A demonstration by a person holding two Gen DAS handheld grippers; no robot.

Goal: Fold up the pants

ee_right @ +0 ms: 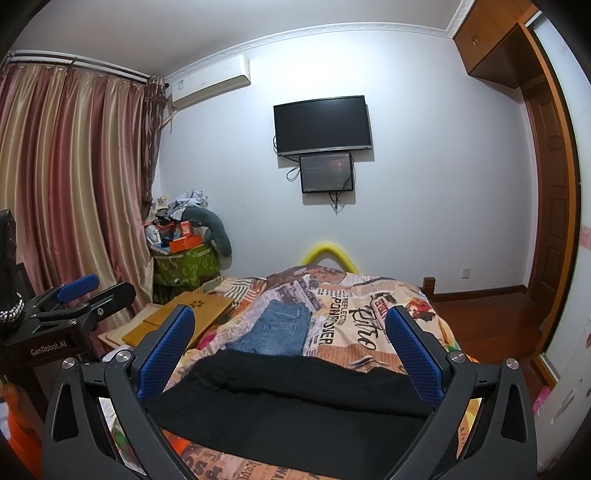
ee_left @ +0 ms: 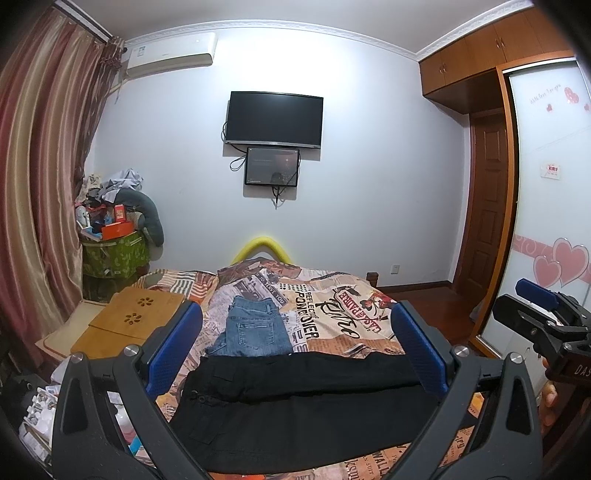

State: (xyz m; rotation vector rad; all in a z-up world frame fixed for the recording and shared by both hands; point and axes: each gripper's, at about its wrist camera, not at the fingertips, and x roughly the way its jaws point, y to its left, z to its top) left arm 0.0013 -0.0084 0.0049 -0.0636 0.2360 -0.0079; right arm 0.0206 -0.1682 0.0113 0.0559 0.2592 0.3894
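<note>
Newsprint-patterned bedspread (ee_left: 332,314); flat matte black pants (ee_left: 295,398), folded denim (ee_left: 255,328).

Even indoor light, heavy fisheye bending in both wrist views

Soft, cool room light is spreading evenly over the white wall (ee_left: 369,177), and only faint shadows are showing beneath the television (ee_left: 274,118); the black pants (ee_left: 295,406) are soaking up the light, so their folds are reading as near-solid dark, while the satin curtain (ee_right: 74,192) is throwing back shiny vertical streaks. The ceiling moulding (ee_right: 332,33) is bowing hard, the wardrobe (ee_left: 546,184) is curving at the edge, black vignetting is eating the corners, and the centre is staying sharp while the rims are softening slightly.
</note>
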